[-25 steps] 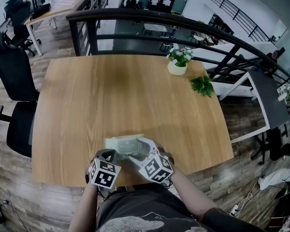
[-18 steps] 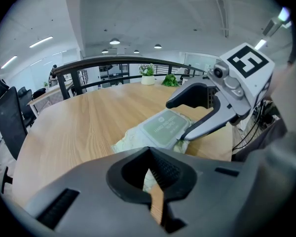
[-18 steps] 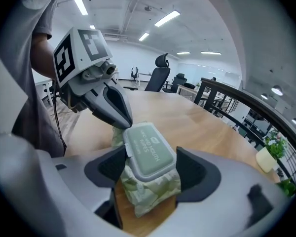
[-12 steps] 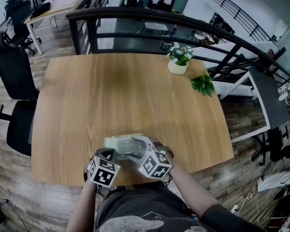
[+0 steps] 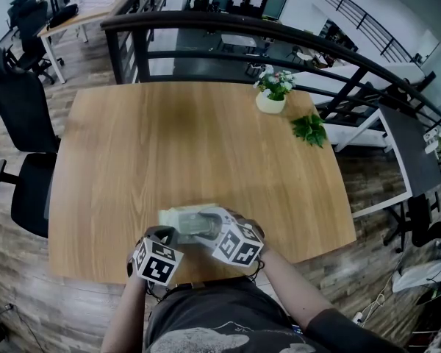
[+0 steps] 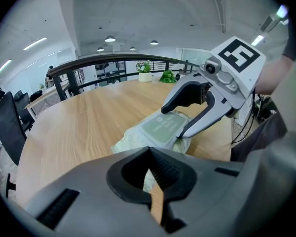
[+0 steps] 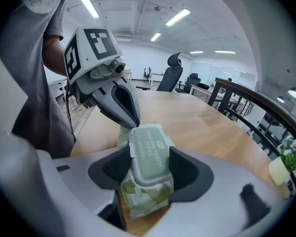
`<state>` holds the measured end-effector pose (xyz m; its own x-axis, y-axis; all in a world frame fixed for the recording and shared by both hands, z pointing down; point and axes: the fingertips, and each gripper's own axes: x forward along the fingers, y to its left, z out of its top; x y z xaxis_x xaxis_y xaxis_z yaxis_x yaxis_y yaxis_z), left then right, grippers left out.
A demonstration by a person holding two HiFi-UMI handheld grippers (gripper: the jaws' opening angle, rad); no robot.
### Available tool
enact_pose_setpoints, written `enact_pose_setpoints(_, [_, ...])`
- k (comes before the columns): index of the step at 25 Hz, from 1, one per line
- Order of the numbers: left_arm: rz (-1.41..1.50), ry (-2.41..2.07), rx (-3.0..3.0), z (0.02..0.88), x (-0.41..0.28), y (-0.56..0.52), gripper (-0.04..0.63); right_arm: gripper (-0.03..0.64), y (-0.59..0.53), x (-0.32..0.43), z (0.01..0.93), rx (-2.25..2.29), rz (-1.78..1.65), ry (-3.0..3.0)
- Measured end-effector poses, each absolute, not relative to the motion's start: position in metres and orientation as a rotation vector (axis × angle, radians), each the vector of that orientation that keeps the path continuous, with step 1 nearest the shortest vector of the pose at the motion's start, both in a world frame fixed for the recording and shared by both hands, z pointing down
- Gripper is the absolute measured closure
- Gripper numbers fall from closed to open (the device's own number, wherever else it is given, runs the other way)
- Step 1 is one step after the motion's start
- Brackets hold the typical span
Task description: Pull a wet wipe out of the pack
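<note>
Green plastic lid, shut flat on the soft wipe pack, which lies on the wooden table directly ahead of both my tongs.

**Right tongs**: jaws set wide and just now closing, with the lidded top of the pack between them. Both pads meet the long edges of the lid, so I read this as a steadying hold on the pack.

**Left tongs**: jaws pressed together, and I see nothing pinched between them. Seen from the right gripper view, their closed tip comes down at the end of the lid farthest from the right tongs, on or just above the wrapper. I cannot tell whether it touches the lid's edge.

**Progress:** I judge the task to be at its opening stage.
- Done: the pack is between my two tongs and braced by the right pair.
- Left to do: the lid is not yet raised, no wipe shows in any view, and none is gripped.
- Likely next steps: lift the lid at that far end, pinch the top wipe with the left tongs, then draw it clear while the right tongs keep the pack down.
</note>
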<state>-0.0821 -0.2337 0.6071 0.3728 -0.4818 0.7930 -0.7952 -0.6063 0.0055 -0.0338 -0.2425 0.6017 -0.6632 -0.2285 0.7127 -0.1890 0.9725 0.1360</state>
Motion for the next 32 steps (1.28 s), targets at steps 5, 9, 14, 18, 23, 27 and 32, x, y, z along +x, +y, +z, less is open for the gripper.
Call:
enact_pose_setpoints(5, [1.121,-1.109,2.248,0.6074,-0.0817,-0.2334,0.584,0.391,-0.2401,-0.0343,0.6012,0.26,-0.03,-2.308])
enact_pose_setpoints(9, [1.138,-1.107,2.25,0.6096,-0.0825,-0.2336,0.584,0.4,-0.2399,-0.0345,0.6027,0.243,0.004,-2.316])
enact_pose_setpoints(14, [1.159,-1.101,2.244,0.6123,-0.0851,-0.2342,0.584,0.408,-0.2414,-0.0363,0.6009,0.231,0.037,-2.333])
enact_pose_setpoints(18, [1.19,-1.094,2.248,0.6121,-0.085,-0.2341,0.584,0.417,-0.2407,-0.0373,0.6,0.208,0.06,-2.339])
enact_pose_setpoints(23, [1.213,-1.094,2.253,0.6125,-0.0836,-0.2353,0.584,0.434,-0.241,-0.037,0.6017,0.179,0.1,-2.336])
enact_pose_setpoints(27, [1.233,-1.087,2.257,0.6134,-0.0832,-0.2365,0.584,0.45,-0.2402,-0.0391,0.5982,0.151,0.149,-2.344])
enact_pose_setpoints(32, [1.238,-1.084,2.255,0.6123,-0.0826,-0.2367,0.584,0.463,-0.2396,-0.0393,0.5948,0.135,0.161,-2.349])
